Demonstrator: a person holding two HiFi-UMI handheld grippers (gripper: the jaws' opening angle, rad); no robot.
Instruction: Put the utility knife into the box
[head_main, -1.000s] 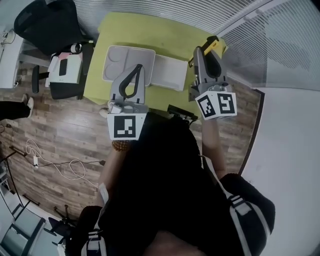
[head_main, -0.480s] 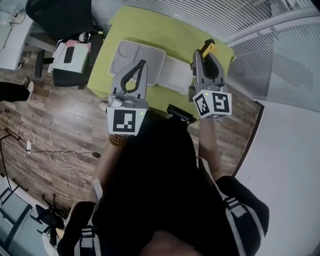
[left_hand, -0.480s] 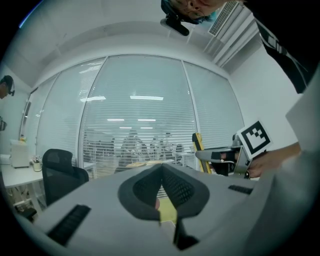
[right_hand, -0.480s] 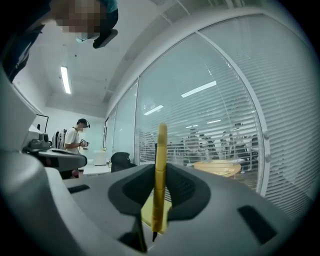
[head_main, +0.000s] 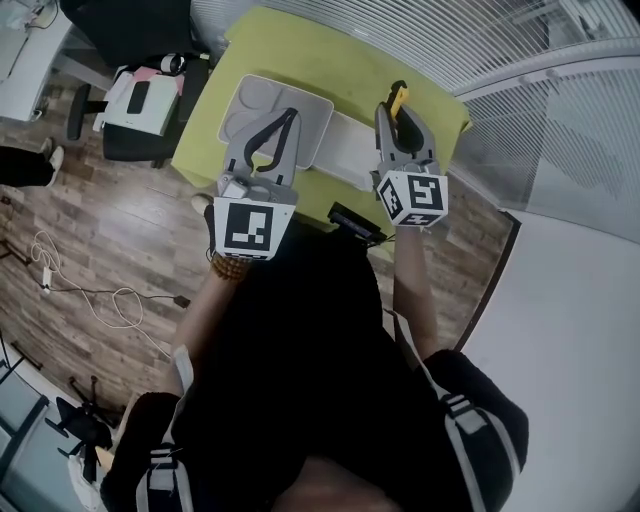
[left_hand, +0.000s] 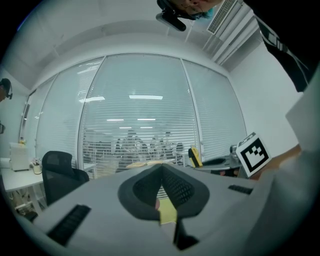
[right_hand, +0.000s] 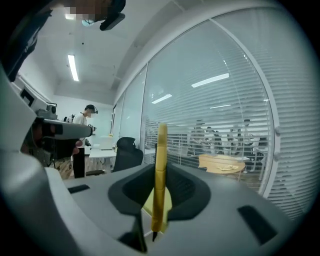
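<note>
A white compartmented box (head_main: 240, 100) lies on the green table (head_main: 300, 50), with a flat white lid (head_main: 345, 150) beside it on the right. My right gripper (head_main: 398, 108) hovers over the table's right part, just right of the lid, shut on the yellow utility knife (head_main: 399, 97). In the right gripper view the knife (right_hand: 160, 165) stands upright, pinched between the pads of the gripper (right_hand: 159, 172). My left gripper (head_main: 289, 113) is over the box, shut, with nothing between its jaws (left_hand: 161, 170). From the left gripper view the knife (left_hand: 194, 156) shows off to the right.
A black device (head_main: 355, 222) sits at the table's near edge between my arms. A black office chair (head_main: 130, 20) and a low stand with white items (head_main: 140, 100) are left of the table. A cable (head_main: 110, 300) lies on the wooden floor. Blinds line the far side.
My right gripper has come down and slightly left with the knife, closer to the lid and box. The left gripper has shifted a little further over the box.
</note>
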